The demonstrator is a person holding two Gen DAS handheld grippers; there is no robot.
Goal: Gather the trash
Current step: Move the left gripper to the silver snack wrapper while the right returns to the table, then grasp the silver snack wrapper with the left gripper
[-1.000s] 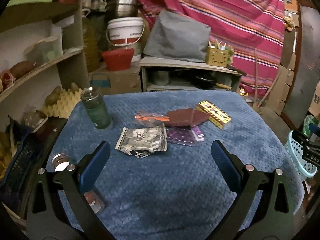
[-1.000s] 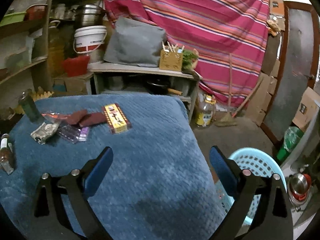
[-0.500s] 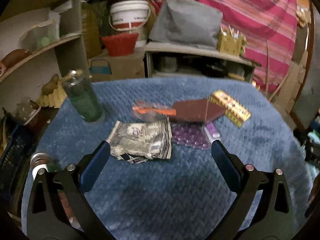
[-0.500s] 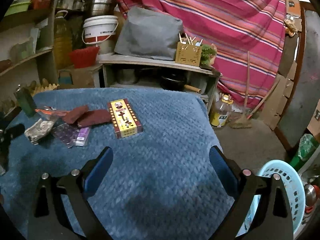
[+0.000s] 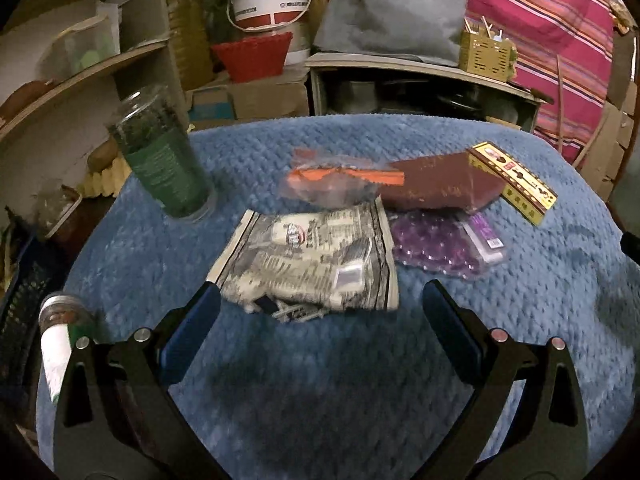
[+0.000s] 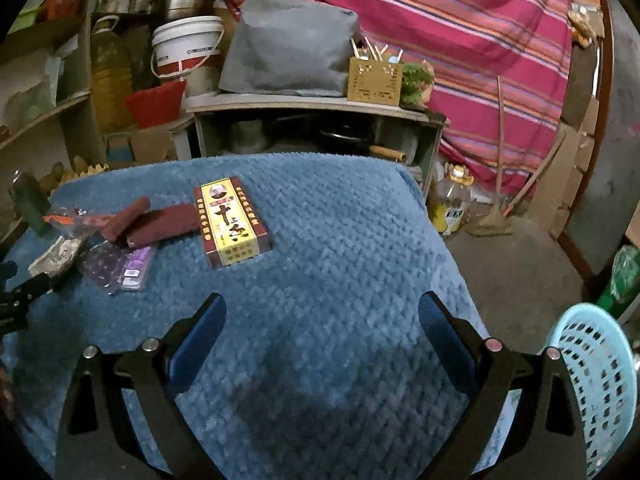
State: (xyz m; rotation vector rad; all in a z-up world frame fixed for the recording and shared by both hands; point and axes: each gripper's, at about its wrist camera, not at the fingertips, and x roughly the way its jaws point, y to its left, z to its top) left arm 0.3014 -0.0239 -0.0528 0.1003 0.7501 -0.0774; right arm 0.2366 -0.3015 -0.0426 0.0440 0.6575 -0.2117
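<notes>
Closing on the wrapper (image 5: 316,256) is the step in hand, by my reading: the left tongs (image 5: 320,312) hang spread wide and empty, with the crinkled printed wrapper lying flat on the blue tabletop (image 5: 320,380) just ahead of their tips, slightly toward the left finger. To do it well, bring the tips down on either side of the wrapper's near edge, where the foil looks bunched and lifted, and pinch that fold, not the flat sheet; thin film lying flat will likely slide away under the pads. Keep the tips low enough to catch the foil but not so low that they snag the knobbly cloth.

Beyond the wrapper, farther from the left tongs, lie a clear packet (image 5: 340,184) with an orange strip, a maroon pouch (image 5: 440,188), a purple blister pack (image 5: 436,244) and a yellow box (image 5: 516,184). A green jar (image 5: 164,168) stands ahead to the left; steer clear of it.

The right tongs (image 6: 322,328) are likewise spread and empty, over bare cloth, with the yellow box ahead to their left. A pale blue basket (image 6: 596,376) sits just off their right finger, beside the tabletop: probably the drop point.
</notes>
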